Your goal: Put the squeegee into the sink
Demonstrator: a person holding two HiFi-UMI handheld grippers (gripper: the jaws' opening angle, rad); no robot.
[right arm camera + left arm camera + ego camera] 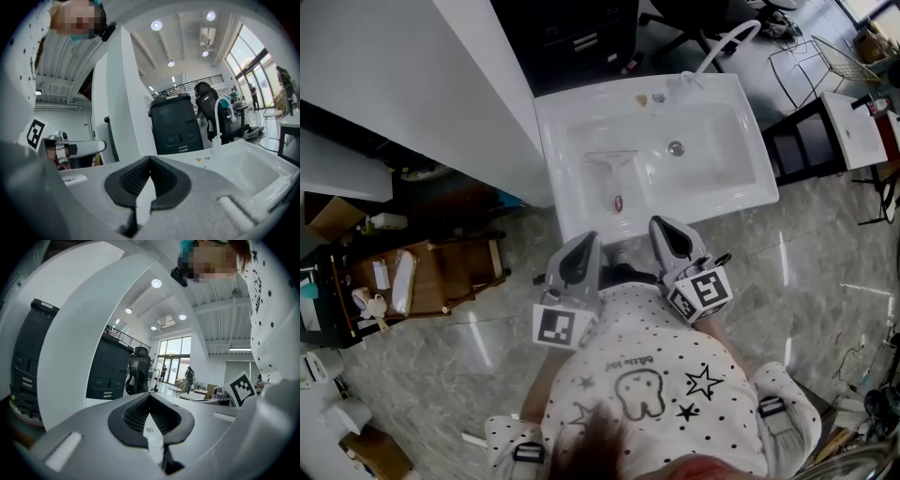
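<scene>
Squeegee: we see the squeegee [615, 172] lying inside the sink [741, 192], in the left part of the basin, its pale blade toward the back wall and its handle, with a red mark near the end, pointing toward us.
Drain: the drain [676, 148] sits to the right of the squeegee, apart from it.
Faucet: the white faucet [727, 42] arches over the far right corner of the sink.
Left gripper: we hold the left gripper [586, 240] just short of the sink's near rim. In its own view the jaws are closed tip to tip with nothing between them.
Right gripper: the right gripper [661, 225] sits beside the left one, its tips at the near rim. Its jaws are also closed together and carry nothing.
Marker cubes: a marker cube [562, 326] rides behind each gripper, close to our dotted shirt [647, 375].
Floor: the sink stands over a grey marbled floor [825, 272].
</scene>
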